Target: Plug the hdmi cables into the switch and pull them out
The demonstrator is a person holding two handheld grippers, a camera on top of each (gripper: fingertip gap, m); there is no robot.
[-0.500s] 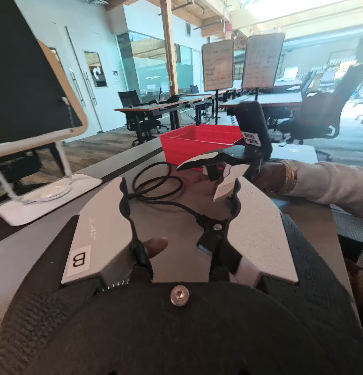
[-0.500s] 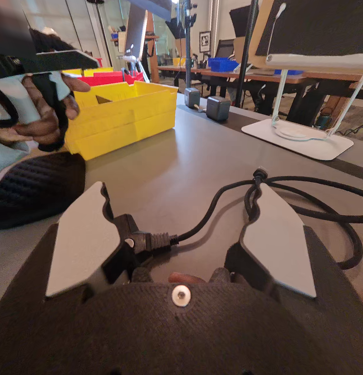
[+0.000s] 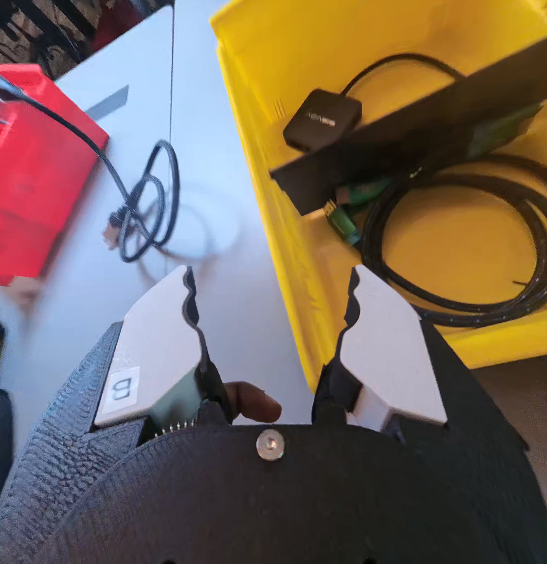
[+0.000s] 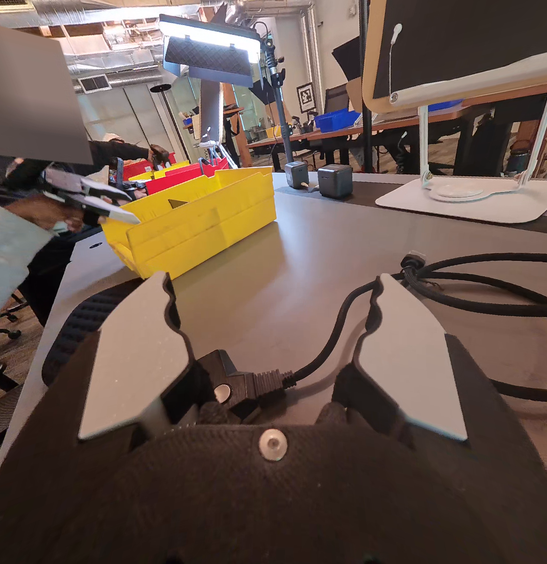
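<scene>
In the left wrist view my left gripper (image 3: 270,268) is open and empty, hovering over the near wall of a yellow bin (image 3: 266,189). In the bin lie a small black switch box (image 3: 324,119) with its own lead, a black divider (image 3: 403,143), and a coiled black cable (image 3: 449,244) with green plugs (image 3: 342,225). My right gripper (image 4: 273,276) has its jaws wide apart. A black HDMI plug (image 4: 235,384) sits at the base of its left finger, and its cable (image 4: 479,293) trails right in loops. That cable also shows in the left wrist view (image 3: 144,195).
A red bin (image 3: 31,183) sits left of the cable loops. Two grey power cubes (image 4: 334,181) and a white stand base (image 4: 467,201) are at the table's far side. More red and yellow bins (image 4: 186,174) stand behind the yellow bin (image 4: 198,225).
My left gripper has swung away from the cable on the table and now looks down into the yellow bin. The right gripper and the plug in it have hardly moved.
</scene>
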